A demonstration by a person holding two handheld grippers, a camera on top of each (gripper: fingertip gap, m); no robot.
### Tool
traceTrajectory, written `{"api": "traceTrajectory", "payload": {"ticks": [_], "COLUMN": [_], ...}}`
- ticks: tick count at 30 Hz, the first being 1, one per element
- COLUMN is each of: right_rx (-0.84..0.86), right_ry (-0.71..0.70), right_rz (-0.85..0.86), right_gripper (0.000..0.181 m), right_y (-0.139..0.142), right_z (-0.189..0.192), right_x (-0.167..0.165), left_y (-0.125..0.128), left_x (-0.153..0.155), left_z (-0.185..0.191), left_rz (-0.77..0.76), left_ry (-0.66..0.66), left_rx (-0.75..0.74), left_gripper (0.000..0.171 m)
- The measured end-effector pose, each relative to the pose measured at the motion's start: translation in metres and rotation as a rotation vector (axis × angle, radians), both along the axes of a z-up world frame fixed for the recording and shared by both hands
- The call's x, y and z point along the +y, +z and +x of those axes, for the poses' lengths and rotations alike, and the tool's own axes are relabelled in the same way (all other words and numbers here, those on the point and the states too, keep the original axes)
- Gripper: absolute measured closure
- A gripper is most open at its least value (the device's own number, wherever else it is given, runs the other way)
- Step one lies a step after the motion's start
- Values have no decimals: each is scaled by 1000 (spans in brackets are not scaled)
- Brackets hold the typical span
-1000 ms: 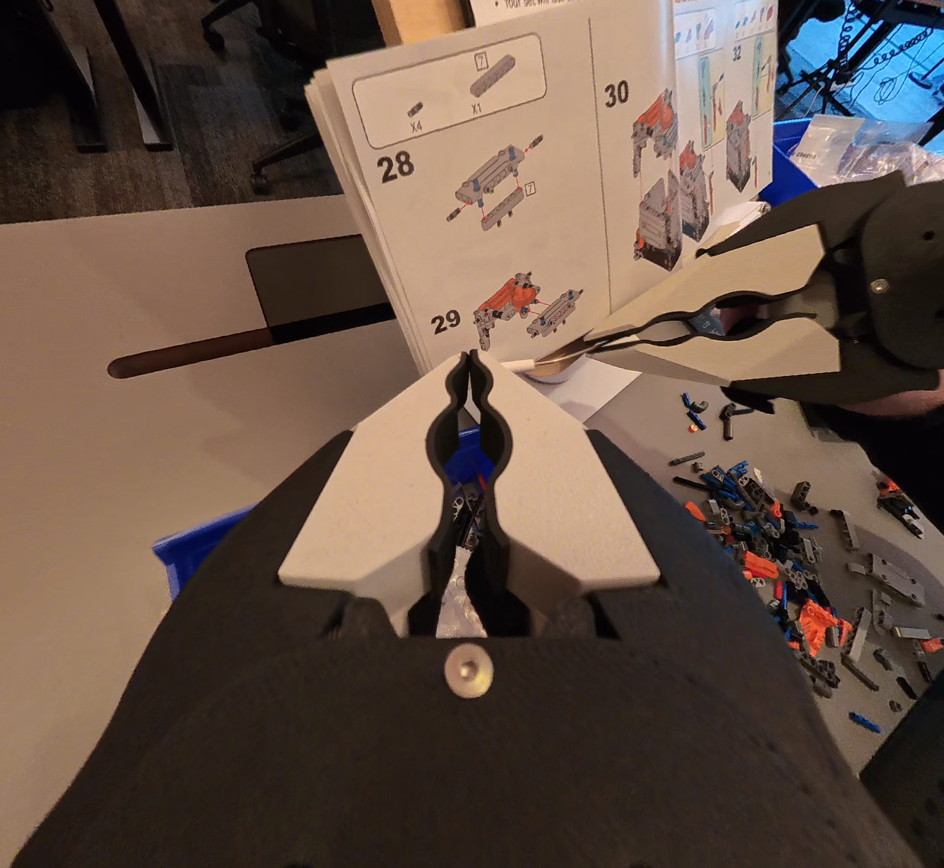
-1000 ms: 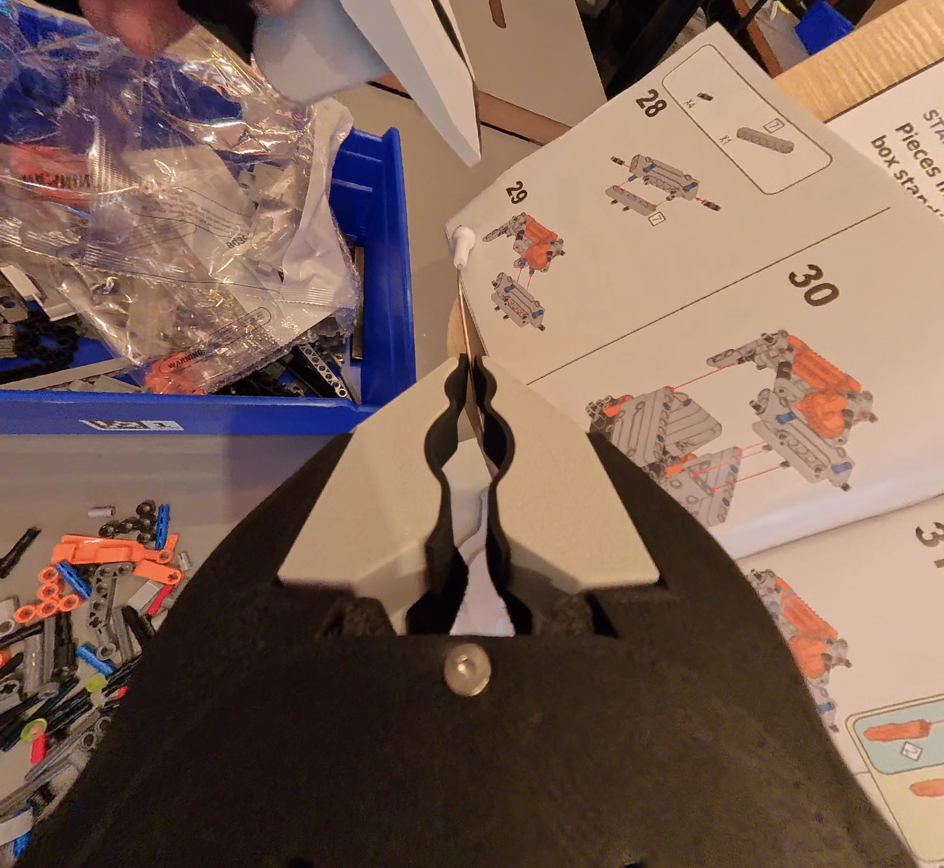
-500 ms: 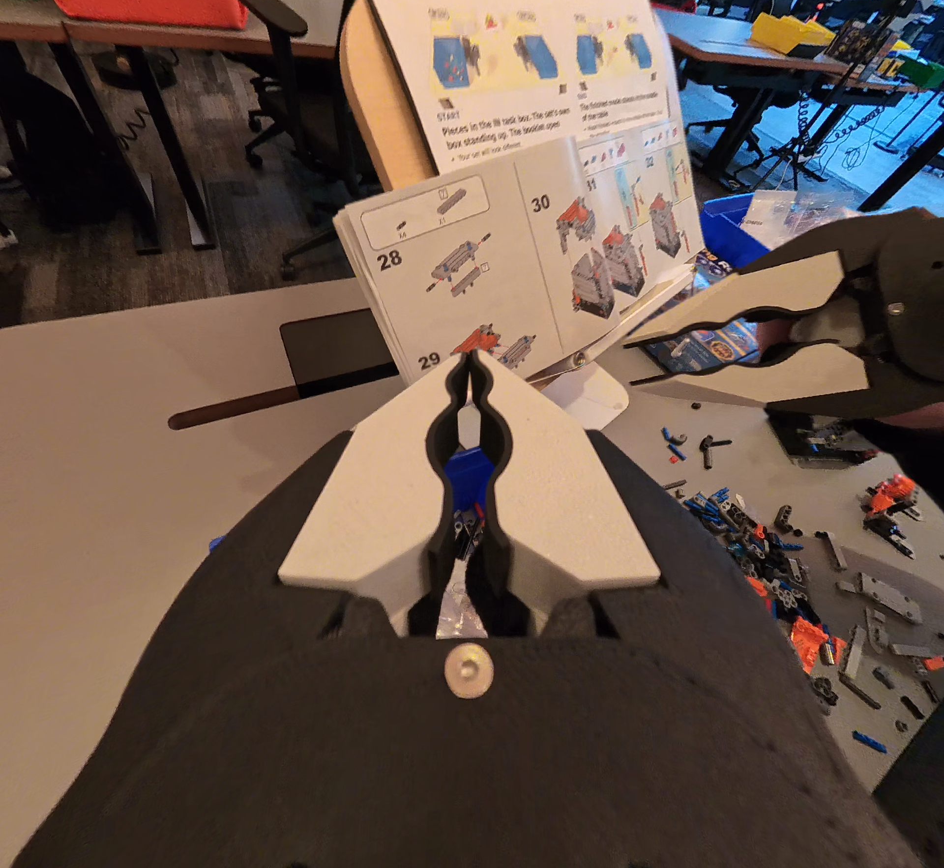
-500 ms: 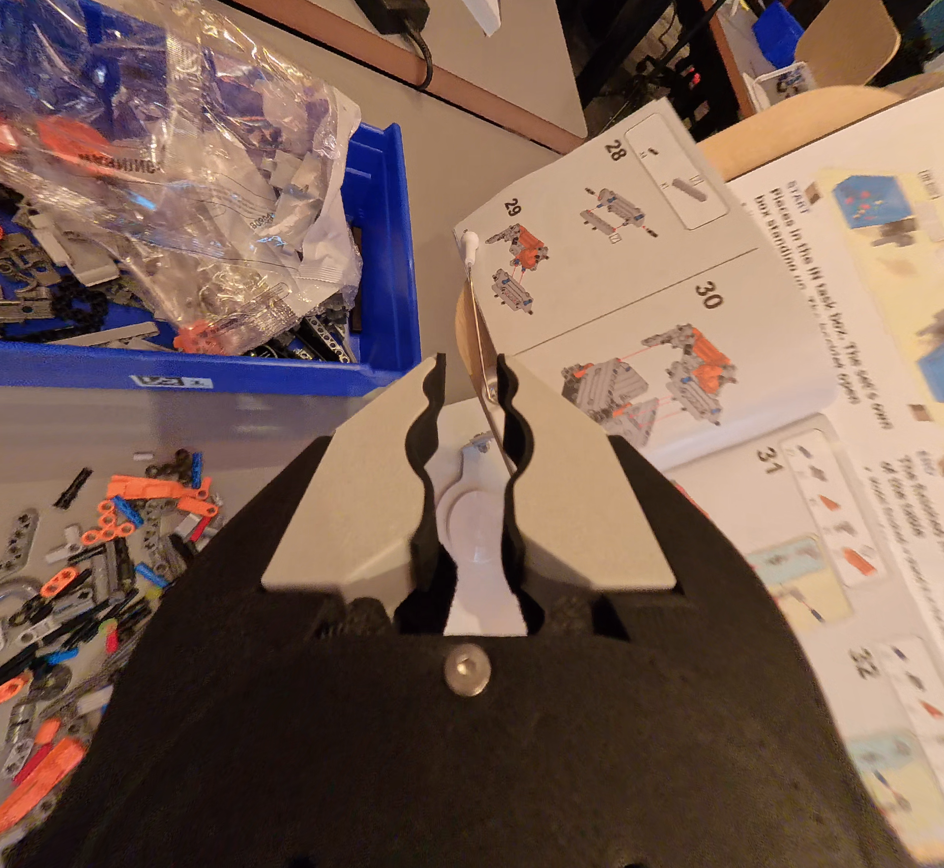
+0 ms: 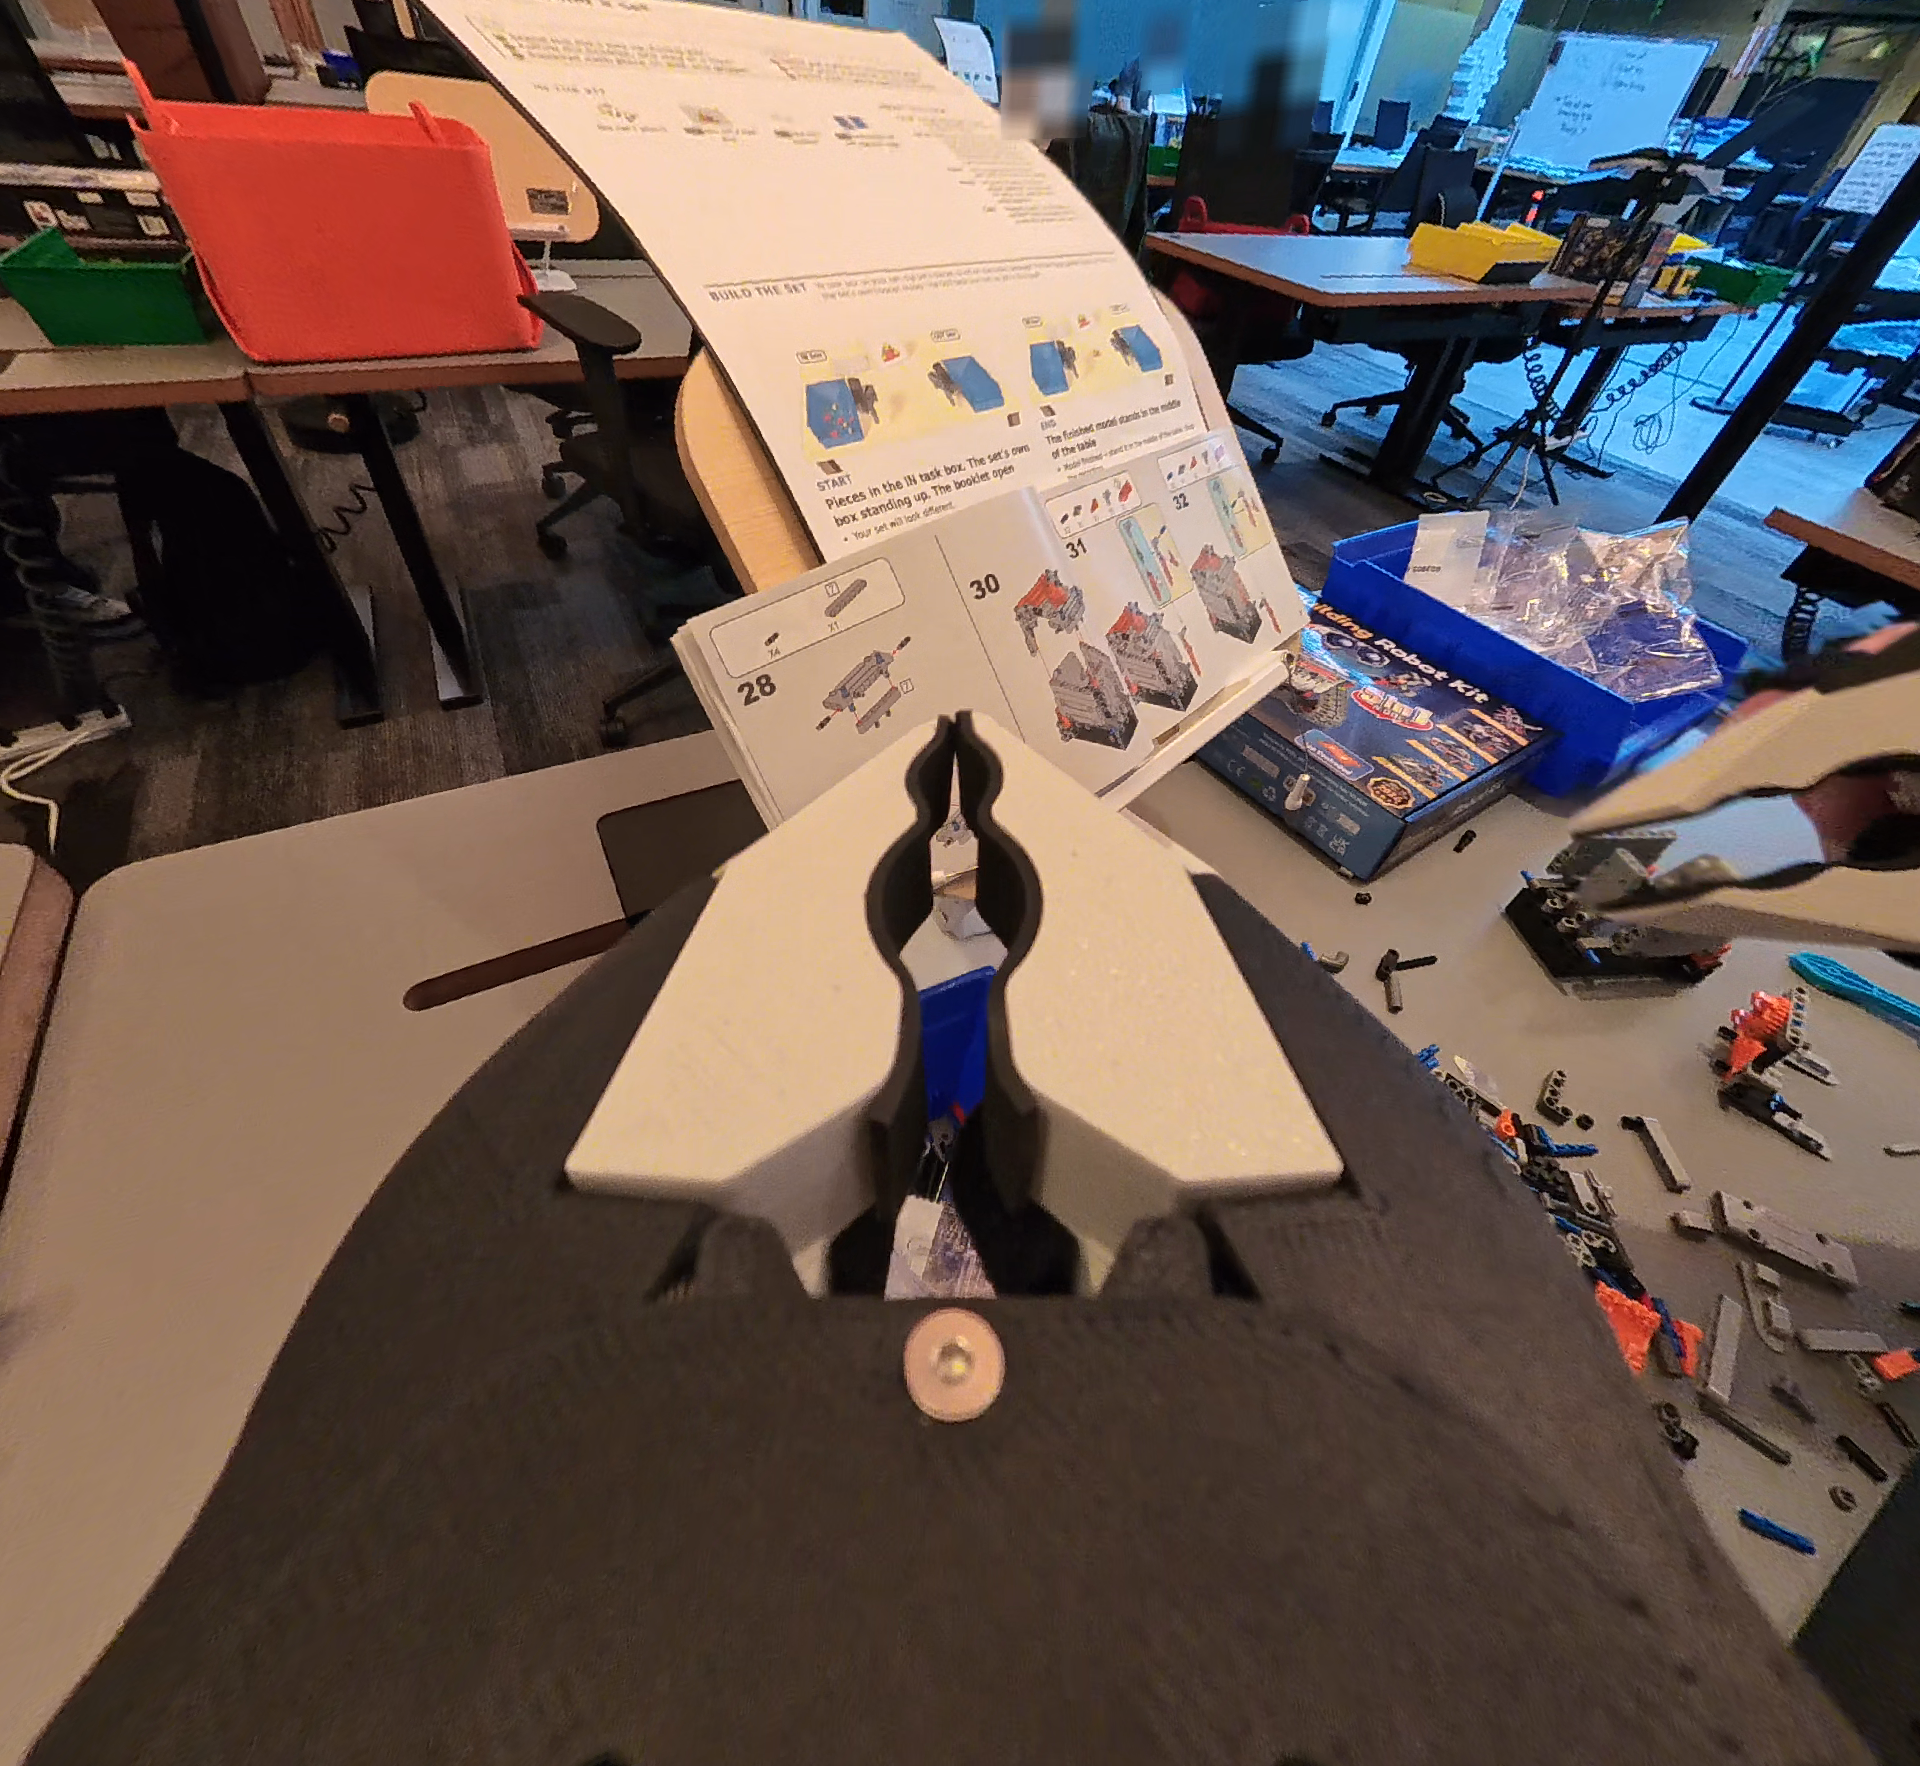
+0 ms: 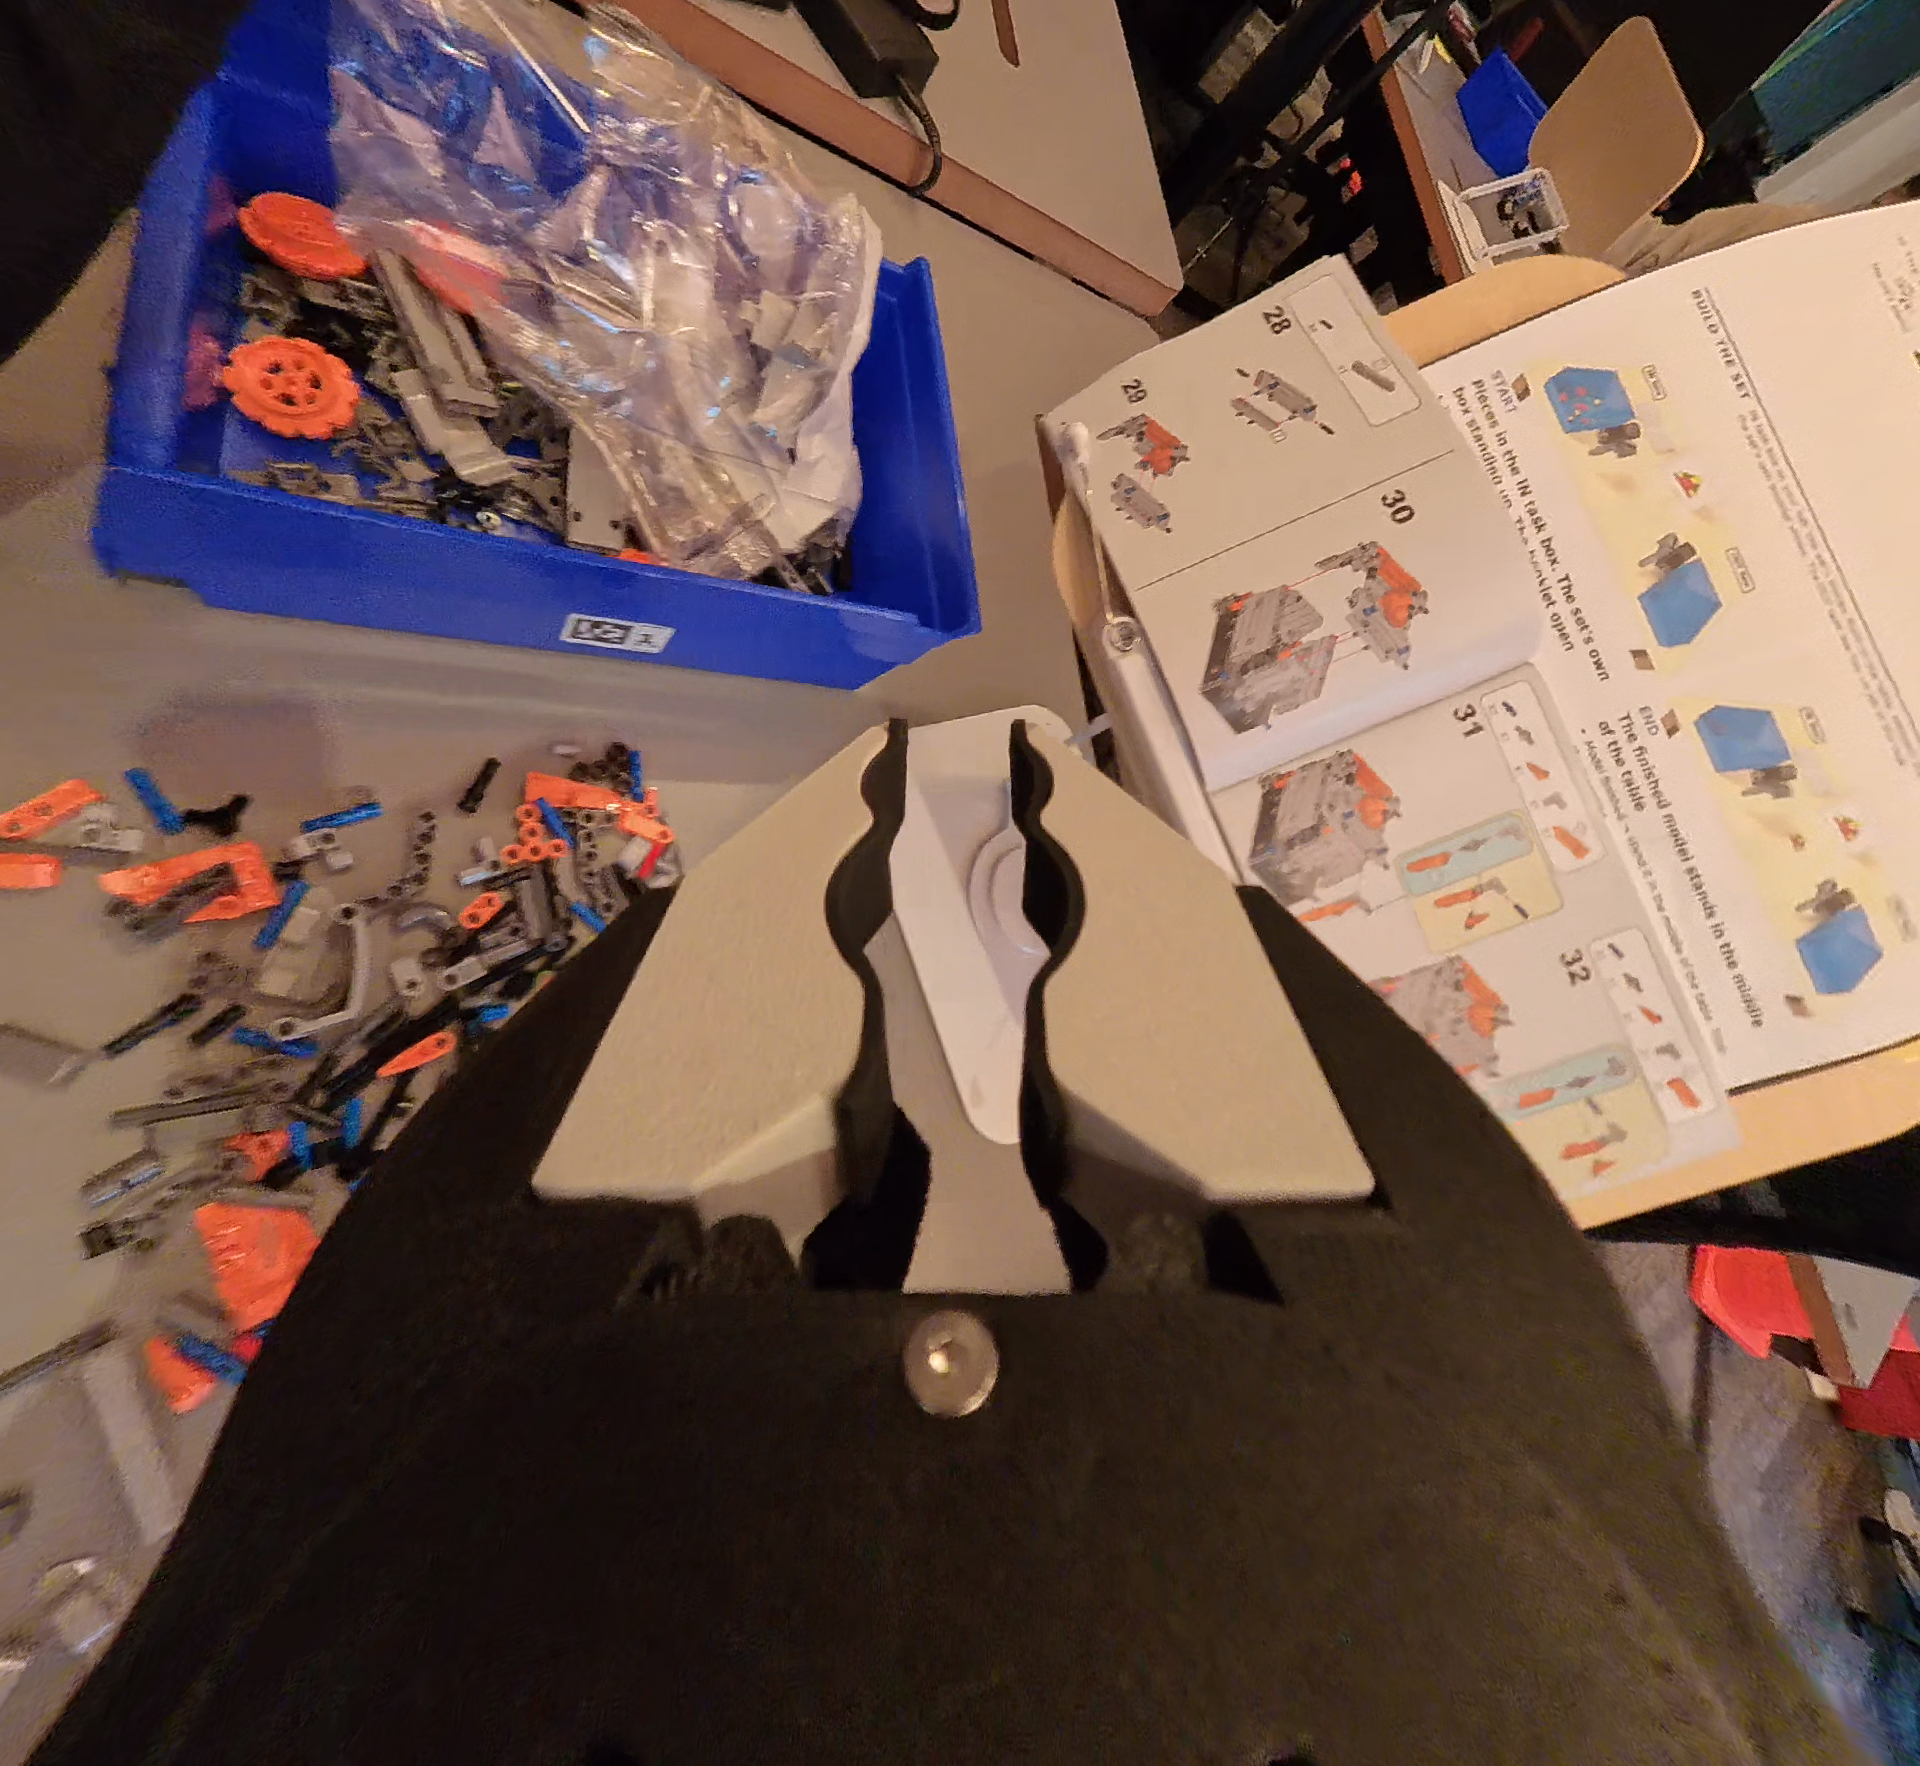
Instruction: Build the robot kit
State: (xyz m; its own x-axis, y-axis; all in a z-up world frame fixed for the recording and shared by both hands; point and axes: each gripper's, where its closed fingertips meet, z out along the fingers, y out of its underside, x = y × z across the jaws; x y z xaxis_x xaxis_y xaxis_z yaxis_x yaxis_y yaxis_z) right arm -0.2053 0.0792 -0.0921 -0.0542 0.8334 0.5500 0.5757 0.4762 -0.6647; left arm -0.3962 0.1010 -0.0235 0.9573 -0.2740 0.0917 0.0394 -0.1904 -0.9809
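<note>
A: Left gripper [image 5: 954, 729]: tips together, empty, raised near booklet [image 5: 977, 636].
B: Right gripper [image 6: 954, 737]: parted, empty, over white stand base [image 6: 971, 885]; bin [image 6: 520, 573], loose parts [image 6: 343, 906] leftward.

Left black-bodied gripper with pale grey wedge fingers [image 5: 954, 729], tips pressed together, nothing between them, held level and pointing forward, right black-bodied gripper with pale grey wedge fingers [image 6: 956, 729], tips parted by a narrow gap, empty, angled downward
</note>
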Motion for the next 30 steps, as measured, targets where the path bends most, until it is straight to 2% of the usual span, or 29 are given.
{"api": "traceTrajectory", "payload": {"ticks": [10,15,18,22,30], "right_rx": [141,274,292,270,165], "right_ry": [-1,-23,-43,-73,-62], "right_rz": [-250,-366,-440,-417,-338], "right_gripper": [166,171,172,172,172], "right_y": [-48,-71,-87,-101,-126], "right_z": [27,27,27,28,23], "right_x": [-38,-28,-17,-8,-15], "left_y": [4,4,3,3,1], "left_x": [-3,-1,0,2,4], "left_z": [2,4,6,8,10], "left_rz": [18,16,12,12,3], "left_ry": [-11,-14,-14,-15,-15], "left_rx": [-3,2,11,18,27], "left_gripper": [171,171,171,171,171]}}
